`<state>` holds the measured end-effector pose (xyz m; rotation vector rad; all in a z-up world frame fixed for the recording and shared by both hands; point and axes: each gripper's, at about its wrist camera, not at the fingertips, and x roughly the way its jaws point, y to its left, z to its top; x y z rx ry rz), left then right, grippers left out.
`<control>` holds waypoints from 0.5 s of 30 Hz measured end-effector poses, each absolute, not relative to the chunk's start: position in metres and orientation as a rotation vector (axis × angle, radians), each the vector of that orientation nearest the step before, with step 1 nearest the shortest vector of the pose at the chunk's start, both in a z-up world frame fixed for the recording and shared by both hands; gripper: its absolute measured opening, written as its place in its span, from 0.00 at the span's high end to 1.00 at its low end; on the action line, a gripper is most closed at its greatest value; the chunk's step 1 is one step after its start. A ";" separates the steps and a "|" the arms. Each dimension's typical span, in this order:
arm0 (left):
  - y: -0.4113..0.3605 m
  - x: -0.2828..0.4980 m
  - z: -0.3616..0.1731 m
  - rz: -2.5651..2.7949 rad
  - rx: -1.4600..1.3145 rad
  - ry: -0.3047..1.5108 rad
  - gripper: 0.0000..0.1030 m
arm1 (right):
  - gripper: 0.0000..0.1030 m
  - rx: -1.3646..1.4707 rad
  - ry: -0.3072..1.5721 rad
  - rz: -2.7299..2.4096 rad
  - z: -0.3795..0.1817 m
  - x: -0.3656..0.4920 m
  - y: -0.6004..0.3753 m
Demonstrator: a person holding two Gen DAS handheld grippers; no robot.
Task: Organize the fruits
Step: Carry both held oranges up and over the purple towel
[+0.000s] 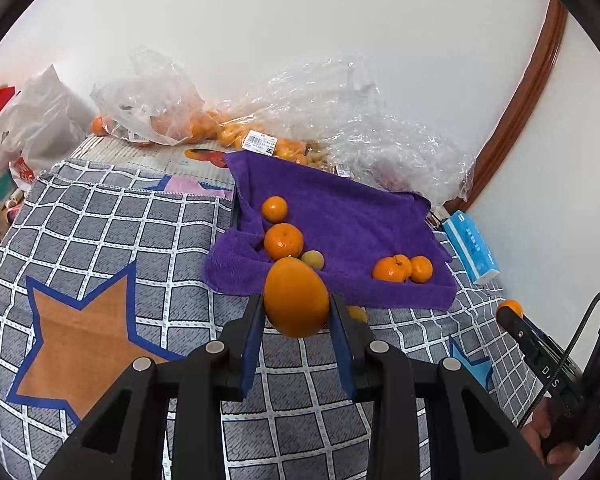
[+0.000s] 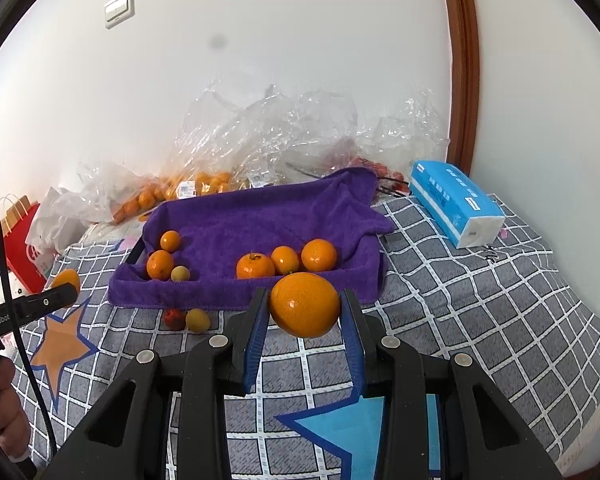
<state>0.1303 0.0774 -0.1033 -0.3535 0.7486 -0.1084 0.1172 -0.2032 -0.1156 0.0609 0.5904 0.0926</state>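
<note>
My left gripper is shut on a large orange, held above the checked blanket just in front of the purple towel-lined tray. My right gripper is shut on another large orange, also in front of that tray. Inside the tray lie several mandarins and a small yellowish fruit. On the blanket before the tray rest a small red fruit and a yellowish one. The other gripper shows at each view's edge, holding its orange.
Clear plastic bags with more mandarins are piled against the wall behind the tray. A blue tissue pack lies at the right. A red paper bag and white bag stand at the left. The checked blanket has open room at the right.
</note>
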 end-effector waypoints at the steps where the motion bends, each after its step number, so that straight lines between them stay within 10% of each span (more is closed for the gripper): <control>1: 0.078 0.131 -0.103 -0.106 -0.353 0.748 0.70 | 0.66 0.059 0.591 0.094 -0.115 0.118 -0.202; 15: 0.081 0.148 -0.097 -0.115 -0.363 0.757 0.70 | 0.66 0.048 0.601 0.102 -0.107 0.135 -0.192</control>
